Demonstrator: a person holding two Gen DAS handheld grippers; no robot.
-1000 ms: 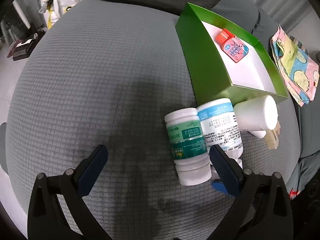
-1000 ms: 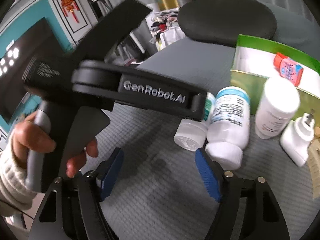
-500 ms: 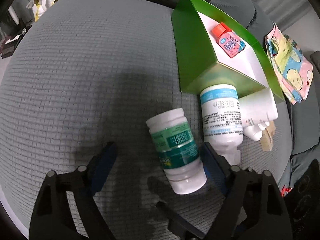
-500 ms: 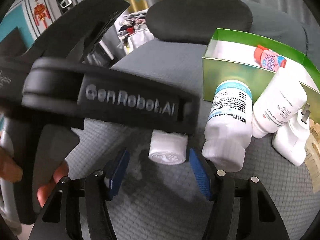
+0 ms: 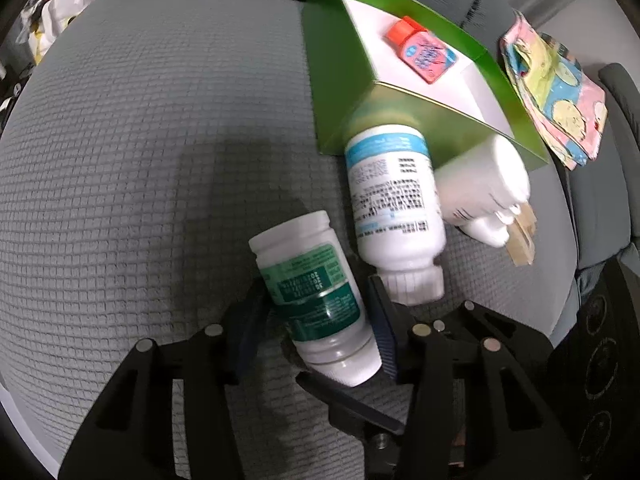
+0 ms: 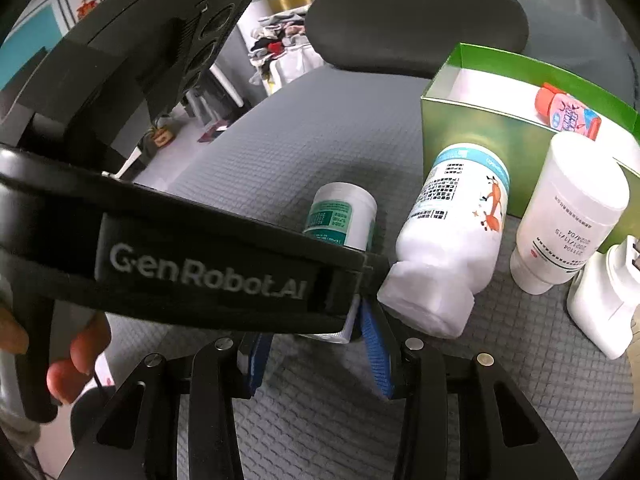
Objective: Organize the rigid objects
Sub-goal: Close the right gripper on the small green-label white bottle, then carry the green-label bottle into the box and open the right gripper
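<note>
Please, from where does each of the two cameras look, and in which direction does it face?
Left wrist: sits on the left hand-held gripper, facing steeply down at the green-label bottle its pads clamp on the grey cushion; only its own fingers show.
Right wrist: sits on the right hand-held gripper, facing forward and down; the left device crosses in front, a person's fingertips at left.
Shared: that bottle, the blue-label bottle, the green box.

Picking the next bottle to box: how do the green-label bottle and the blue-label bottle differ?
The green-label bottle is smaller and gripped between the left gripper pads; the blue-label bottle is bigger, free, its base against the green box. Both are white plastic, lying on the grey cushion.
</note>
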